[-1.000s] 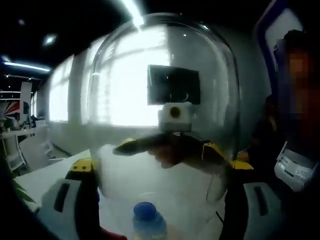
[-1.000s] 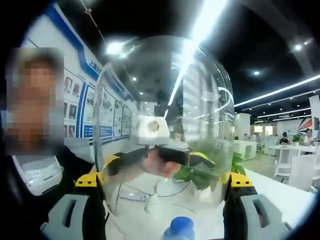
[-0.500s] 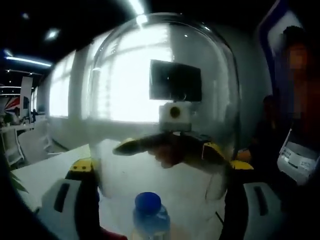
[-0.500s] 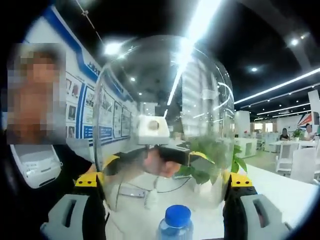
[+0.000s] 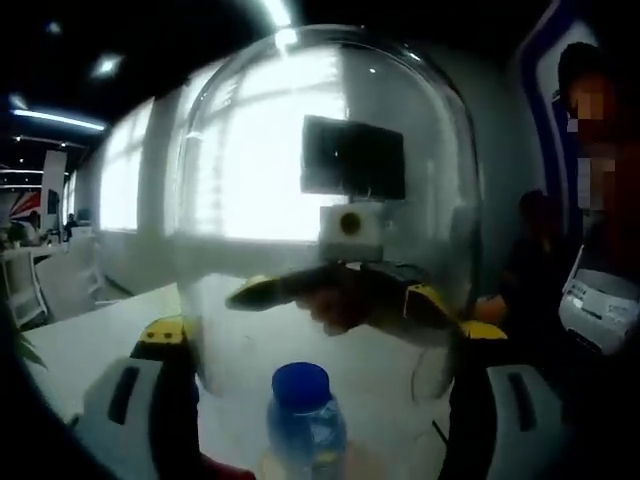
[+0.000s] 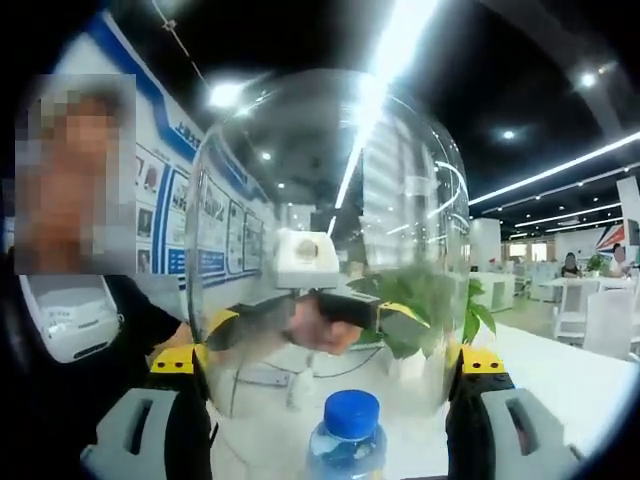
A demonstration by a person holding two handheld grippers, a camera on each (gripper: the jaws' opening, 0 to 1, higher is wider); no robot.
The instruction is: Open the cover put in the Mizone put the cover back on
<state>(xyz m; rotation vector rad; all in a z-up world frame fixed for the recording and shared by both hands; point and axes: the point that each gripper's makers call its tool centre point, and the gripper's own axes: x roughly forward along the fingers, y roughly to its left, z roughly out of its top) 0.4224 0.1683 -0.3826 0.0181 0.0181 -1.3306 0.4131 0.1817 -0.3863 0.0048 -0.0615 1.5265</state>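
Between the jaws of the left gripper [image 5: 320, 400], a clear dome cover [image 5: 325, 200] is being gripped by its lower wall, one jaw pressing on each side. In the right gripper view the right gripper [image 6: 325, 400] is clamping the same cover [image 6: 325, 230] from the opposite side, so both claws are holding the glass and neither is gaping free. Through the clear wall each view is showing the other gripper across the dome, with a hand wrapped round its handle.

Just below the cover's rim, the blue-capped bottle [image 5: 305, 425] is standing upright on the white table [image 5: 90, 345]; in the right gripper view the bottle [image 6: 348, 440] is sitting low between the jaws, its cap overlapping the bottom of the dome. Whether the rim is already passing round the cap or hanging just above it I cannot tell.

Judging from this, the opening and the placing of the drink are looking finished, and the last step, putting the cover back on, is under way but not done: the dome is being carried in the air, not resting on the table. What seems left is lowering it squarely over the bottle and letting go.

Beyond the table, a leafy plant [image 6: 430, 320] is showing, and a person in dark clothes [image 6: 70, 340] is standing close by.
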